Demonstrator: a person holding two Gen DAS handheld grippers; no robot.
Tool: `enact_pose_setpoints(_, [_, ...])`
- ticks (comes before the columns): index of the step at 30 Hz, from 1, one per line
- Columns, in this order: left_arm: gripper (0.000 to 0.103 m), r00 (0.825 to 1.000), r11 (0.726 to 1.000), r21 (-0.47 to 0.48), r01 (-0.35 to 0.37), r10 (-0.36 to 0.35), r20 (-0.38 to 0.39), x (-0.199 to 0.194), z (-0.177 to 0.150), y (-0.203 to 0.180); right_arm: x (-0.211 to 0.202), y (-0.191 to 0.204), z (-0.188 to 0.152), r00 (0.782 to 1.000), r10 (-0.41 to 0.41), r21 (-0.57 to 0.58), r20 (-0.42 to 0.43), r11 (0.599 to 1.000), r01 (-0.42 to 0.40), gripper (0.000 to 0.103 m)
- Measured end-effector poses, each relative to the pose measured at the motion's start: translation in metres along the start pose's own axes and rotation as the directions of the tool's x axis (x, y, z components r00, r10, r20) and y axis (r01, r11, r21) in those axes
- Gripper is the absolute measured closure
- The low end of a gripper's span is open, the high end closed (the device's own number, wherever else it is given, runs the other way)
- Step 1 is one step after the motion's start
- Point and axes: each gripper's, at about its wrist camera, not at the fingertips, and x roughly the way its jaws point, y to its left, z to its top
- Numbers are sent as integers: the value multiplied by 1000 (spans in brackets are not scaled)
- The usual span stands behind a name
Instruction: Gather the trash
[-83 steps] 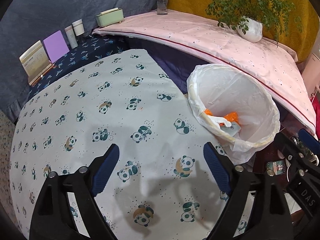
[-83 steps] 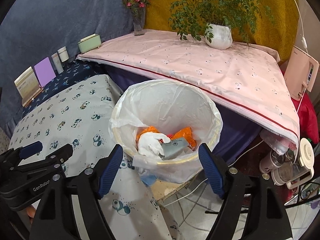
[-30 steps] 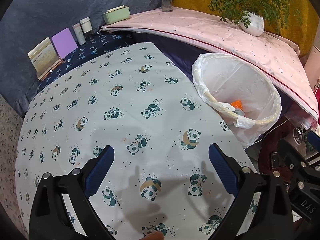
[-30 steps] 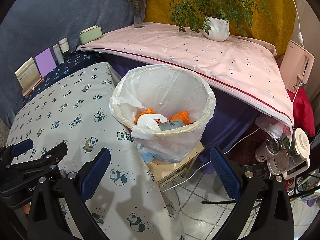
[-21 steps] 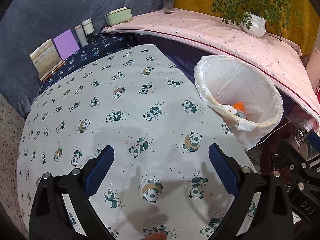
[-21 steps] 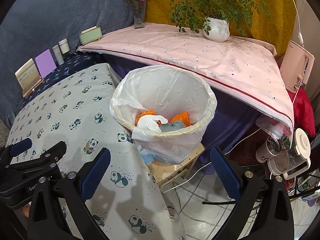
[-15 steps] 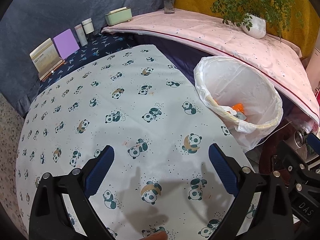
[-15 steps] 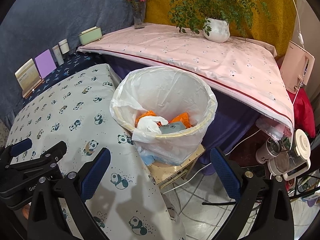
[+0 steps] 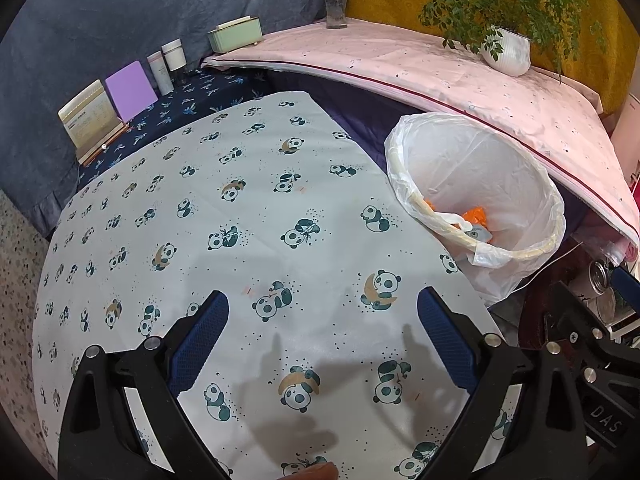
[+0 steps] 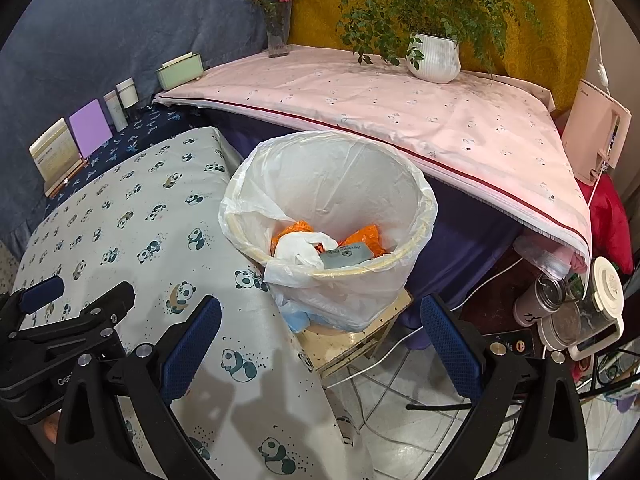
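The left gripper (image 9: 322, 308) hangs wide open and empty above a panda-print cloth (image 9: 240, 208). The right gripper (image 10: 320, 320), equally spread and holding nothing, faces the lined trash bin (image 10: 416, 196) just ahead, where orange wrappers (image 10: 366, 236) and white plastic (image 10: 298, 246) lie inside.

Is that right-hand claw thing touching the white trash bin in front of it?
Apart. In the right wrist view, the right gripper hangs open before the trash bin, with stool and floor showing between each blue finger and the bag.
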Motion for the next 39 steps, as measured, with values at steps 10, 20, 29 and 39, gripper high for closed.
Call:
enact_pose_setpoints(10, [12,1000,1000,5,-4,4,5,-2,0,-3,2,-1,0,1000,-1,1,-3,1000,1,7])
enact_pose_setpoints(20, [12,1000,1000,-15,-10,10,0,-1,-1,-1,2,-3,-2,1000,-2,9,1,1000,2,7])
enact_pose_setpoints(29, [12,1000,1000,-16,-17,17,-4,0,-1,1,3,-5,-1,1000,-7,17,0,1000,7,7])
enact_pose_setpoints(39, [12,1000,1000,-16,-27,27,1,1,-2,4,3,-5,-2,1000,-8,17,-1,1000,8,7])
